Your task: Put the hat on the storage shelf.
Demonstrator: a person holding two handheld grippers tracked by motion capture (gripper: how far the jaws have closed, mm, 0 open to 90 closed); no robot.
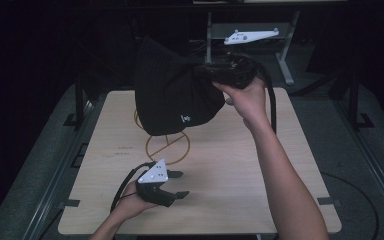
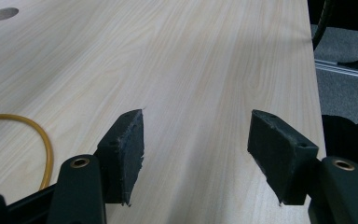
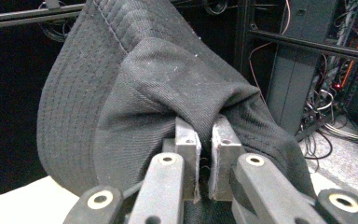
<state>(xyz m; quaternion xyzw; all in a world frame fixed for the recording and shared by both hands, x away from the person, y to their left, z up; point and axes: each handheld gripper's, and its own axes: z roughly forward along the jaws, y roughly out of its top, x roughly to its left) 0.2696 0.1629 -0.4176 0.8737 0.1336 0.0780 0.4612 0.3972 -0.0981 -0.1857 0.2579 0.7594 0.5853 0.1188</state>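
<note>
Right gripper [image 1: 219, 74] held up over the far side of the counter [image 1: 240, 165], jaws pinched together on a fold of a black hat [image 1: 172, 92]. The hat hangs clear of the counter, brim toward the left, a small pale tag low on its crown. In the right gripper view the hat [image 3: 135, 93] bunches where the pads [image 3: 188, 144] bite it, stitched brim curving off to the left. Directly beneath the hat, a yellow wire stand [image 1: 167, 146] sits on the light wood, its ring base partly hidden by the cloth. Left gripper [image 1: 179, 185] rests low near the front edge, well apart from the hat, jaws spread wide with nothing between them; its own view shows bare counter [image 2: 191, 70] and an arc of the yellow wire [image 2: 37, 135] at left.
</note>
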